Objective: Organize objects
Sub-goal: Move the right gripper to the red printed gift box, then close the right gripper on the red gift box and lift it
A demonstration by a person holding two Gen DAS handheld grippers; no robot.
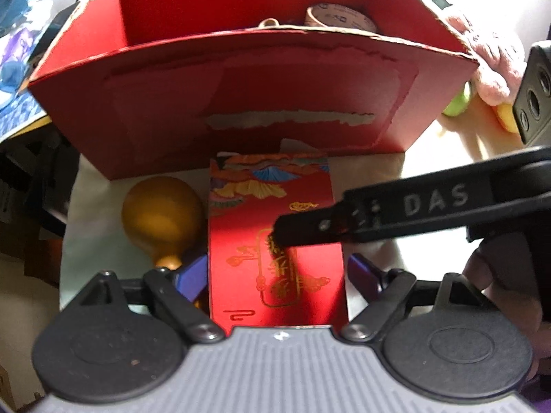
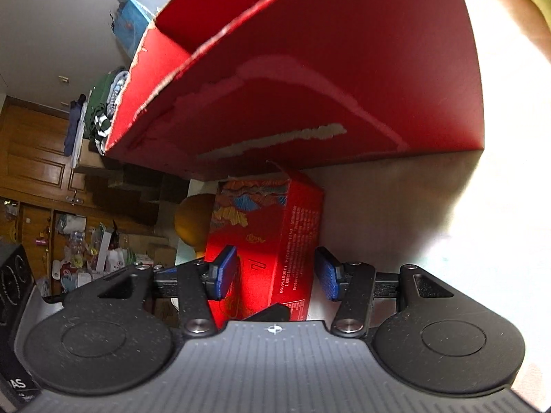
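Observation:
A small red gift box [image 1: 275, 275] with gold print lies lengthwise between my left gripper's [image 1: 279, 272] blue pads, which press on both of its long sides. My right gripper [image 2: 275, 272] is rolled on its side and open around the same small box [image 2: 268, 227]. One pad [image 2: 224, 272] hovers over the printed top and the other sits just off the opposite face. In the left wrist view, one black finger [image 1: 310, 227] of the right gripper reaches in across the box top. A big open red carton [image 1: 241, 86] stands right behind.
A gold gourd [image 1: 162, 220] lies left of the small box, on the pale table [image 1: 378, 172]. A tape roll [image 1: 341, 17] sits inside the carton. A pink plush toy [image 1: 489, 55] lies at the carton's right. A hand [image 1: 482, 275] grips the right tool. Cluttered shelves [image 2: 51, 241] stand beyond the table's left edge.

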